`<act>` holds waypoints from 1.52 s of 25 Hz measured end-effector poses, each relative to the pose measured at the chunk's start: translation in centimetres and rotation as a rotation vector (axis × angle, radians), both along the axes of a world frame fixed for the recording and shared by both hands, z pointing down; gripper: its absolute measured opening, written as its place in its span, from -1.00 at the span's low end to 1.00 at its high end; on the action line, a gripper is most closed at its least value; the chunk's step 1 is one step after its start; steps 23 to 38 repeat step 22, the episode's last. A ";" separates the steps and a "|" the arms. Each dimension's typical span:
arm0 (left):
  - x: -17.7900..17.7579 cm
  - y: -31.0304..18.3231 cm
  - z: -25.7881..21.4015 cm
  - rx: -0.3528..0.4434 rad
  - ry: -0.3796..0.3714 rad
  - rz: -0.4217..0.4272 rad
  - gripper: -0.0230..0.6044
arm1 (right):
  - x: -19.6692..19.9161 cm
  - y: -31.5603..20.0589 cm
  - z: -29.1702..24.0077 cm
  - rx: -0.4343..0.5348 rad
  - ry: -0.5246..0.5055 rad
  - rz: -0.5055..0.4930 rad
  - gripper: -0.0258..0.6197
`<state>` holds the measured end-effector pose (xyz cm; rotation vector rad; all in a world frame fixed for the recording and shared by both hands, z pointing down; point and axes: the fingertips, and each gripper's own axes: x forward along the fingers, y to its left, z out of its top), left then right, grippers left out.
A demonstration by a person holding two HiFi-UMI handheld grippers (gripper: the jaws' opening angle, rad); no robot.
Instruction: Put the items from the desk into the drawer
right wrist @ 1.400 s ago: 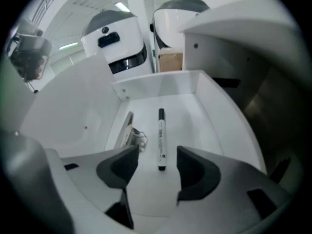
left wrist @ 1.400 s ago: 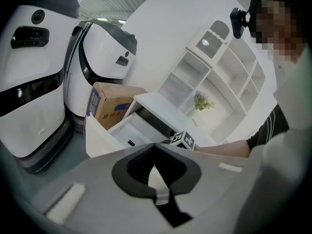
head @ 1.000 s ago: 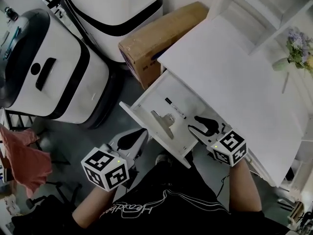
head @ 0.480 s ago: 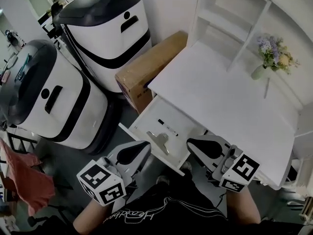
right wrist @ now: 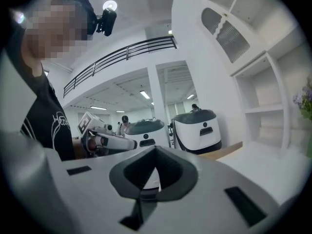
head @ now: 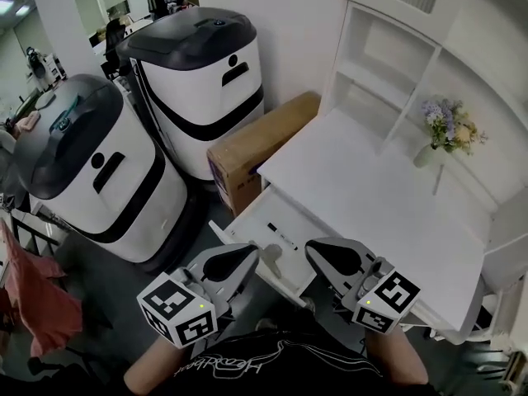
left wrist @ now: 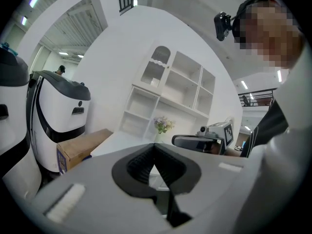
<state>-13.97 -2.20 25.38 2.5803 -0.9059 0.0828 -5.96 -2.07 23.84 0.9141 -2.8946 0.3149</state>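
Observation:
The white drawer point(head: 262, 221) stands open under the desk's near edge. A black-and-white pen point(head: 282, 236) lies inside it, and a grey metal clip point(head: 268, 258) peeks out between my two grippers. My left gripper point(head: 250, 252) and right gripper point(head: 313, 250) hang side by side over the drawer's front, both shut and holding nothing. In the left gripper view the left gripper point(left wrist: 155, 148) points across the desk at the right one point(left wrist: 195, 141). In the right gripper view the right gripper point(right wrist: 156, 152) points towards the left one point(right wrist: 112, 143). The white desk top point(head: 363, 196) carries no loose items.
A vase of flowers point(head: 445, 130) stands at the desk's back right, under white shelves point(head: 388, 56). A cardboard box point(head: 256, 151) leans against the desk's left end. Two big white-and-black machines point(head: 198, 81) point(head: 91, 172) stand to the left. Red cloth point(head: 33, 287) hangs at far left.
The head view has tilted up. My right gripper has drawn back out of the drawer, and both grippers now sit level over its front. The clip is largely covered.

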 end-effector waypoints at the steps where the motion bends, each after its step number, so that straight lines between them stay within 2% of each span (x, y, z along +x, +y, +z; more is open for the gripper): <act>1: -0.1 0.1 -0.3 0.007 0.000 -0.003 -0.90 | -0.1 0.1 -0.1 -0.003 -0.004 0.000 -0.90; 5: -0.2 0.7 -0.7 0.018 0.005 -0.008 -0.90 | -0.4 0.7 0.0 0.008 0.022 -0.006 -0.90; 11: 0.2 1.8 0.1 0.022 -0.015 0.014 -0.90 | -0.5 1.2 0.7 -0.027 -0.006 -0.012 -0.90; 16: 0.6 2.0 0.2 -0.005 0.016 0.019 -0.90 | -0.4 1.5 0.9 -0.033 -0.002 -0.011 -0.90; 22: 0.9 2.0 0.4 0.013 -0.008 0.030 -0.90 | -0.5 1.2 1.0 -0.029 0.000 -0.016 -0.90; 38: 0.9 2.0 0.4 0.013 -0.008 0.030 -0.90 | -0.5 1.2 1.0 -0.029 0.000 -0.016 -0.90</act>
